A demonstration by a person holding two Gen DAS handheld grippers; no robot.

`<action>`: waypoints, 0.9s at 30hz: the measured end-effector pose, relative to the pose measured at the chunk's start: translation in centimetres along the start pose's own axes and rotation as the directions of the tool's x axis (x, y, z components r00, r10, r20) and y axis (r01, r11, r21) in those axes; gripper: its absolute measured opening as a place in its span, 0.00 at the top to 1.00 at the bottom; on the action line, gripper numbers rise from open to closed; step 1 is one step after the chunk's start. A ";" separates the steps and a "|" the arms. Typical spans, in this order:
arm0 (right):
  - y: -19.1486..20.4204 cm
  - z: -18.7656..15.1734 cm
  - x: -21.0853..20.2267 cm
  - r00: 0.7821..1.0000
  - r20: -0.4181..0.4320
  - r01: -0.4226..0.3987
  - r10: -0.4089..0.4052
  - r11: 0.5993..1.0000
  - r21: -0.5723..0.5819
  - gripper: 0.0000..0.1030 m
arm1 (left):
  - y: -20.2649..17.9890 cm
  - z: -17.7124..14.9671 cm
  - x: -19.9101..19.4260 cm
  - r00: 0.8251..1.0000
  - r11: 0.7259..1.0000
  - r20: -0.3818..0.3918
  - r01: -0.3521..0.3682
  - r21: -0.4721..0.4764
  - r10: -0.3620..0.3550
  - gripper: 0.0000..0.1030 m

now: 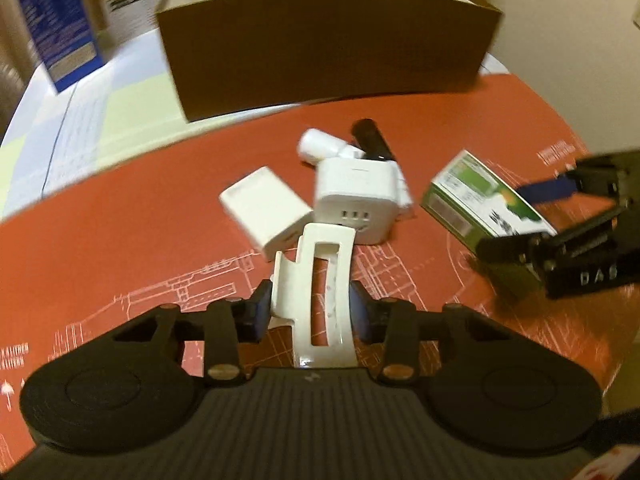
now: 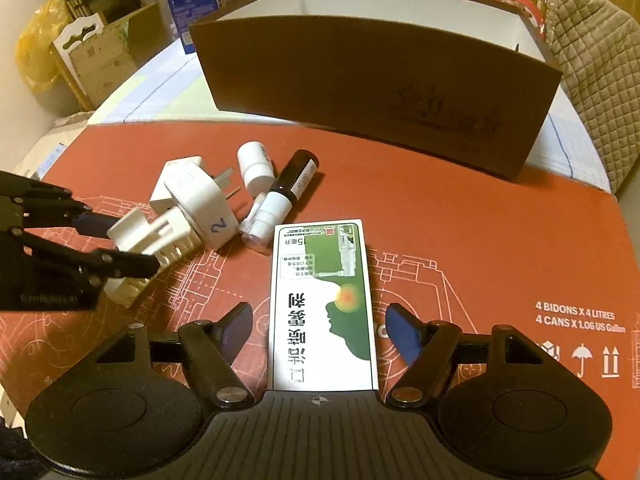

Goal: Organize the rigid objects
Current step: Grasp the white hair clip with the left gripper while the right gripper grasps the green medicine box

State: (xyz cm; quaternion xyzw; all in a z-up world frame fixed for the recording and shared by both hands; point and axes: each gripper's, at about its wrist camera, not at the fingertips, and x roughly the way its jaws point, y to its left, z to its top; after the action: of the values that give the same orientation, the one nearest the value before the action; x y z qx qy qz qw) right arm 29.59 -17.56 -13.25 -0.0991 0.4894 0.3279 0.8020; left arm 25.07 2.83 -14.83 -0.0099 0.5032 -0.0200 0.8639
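Observation:
My left gripper [image 1: 310, 308] is shut on a white plastic hair claw clip [image 1: 324, 280], just above the red mat; it also shows in the right wrist view [image 2: 148, 242]. My right gripper [image 2: 318, 334] is open around a green-and-white medicine box [image 2: 324, 304] that lies flat between its fingers; a small gap shows on each side. That box [image 1: 476, 200] and the right gripper [image 1: 532, 216] appear at the right of the left wrist view. A white plug adapter [image 2: 200, 204], a white cap [image 2: 254, 164] and a dark spray bottle [image 2: 286, 196] lie clustered mid-mat.
A brown open cardboard box [image 2: 380, 92] stands at the back of the red printed mat [image 2: 480, 240]. A flat white charger [image 1: 266, 208] lies left of the adapter. A blue carton [image 1: 56, 20] and cluttered boxes [image 2: 100, 56] stand at the back left.

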 end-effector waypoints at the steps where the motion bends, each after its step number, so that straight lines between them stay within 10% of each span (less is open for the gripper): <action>1: -0.1 0.1 0.2 1.000 -0.004 0.000 0.000 1.000 0.001 0.32 | 0.1 0.1 0.0 1.000 1.000 -0.003 -0.001 -0.006 0.001 0.65; 27: 0.1 0.8 1.8 1.000 -0.019 0.024 -0.025 0.999 -0.038 0.49 | -0.9 0.6 0.7 0.998 0.999 -0.032 -0.055 -0.003 0.054 0.66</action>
State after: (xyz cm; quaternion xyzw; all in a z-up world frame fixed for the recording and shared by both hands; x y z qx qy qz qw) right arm 30.63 -16.33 -14.35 -0.1233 0.4895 0.3263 0.7992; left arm 25.91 1.92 -15.15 0.0026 0.5169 0.0043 0.8560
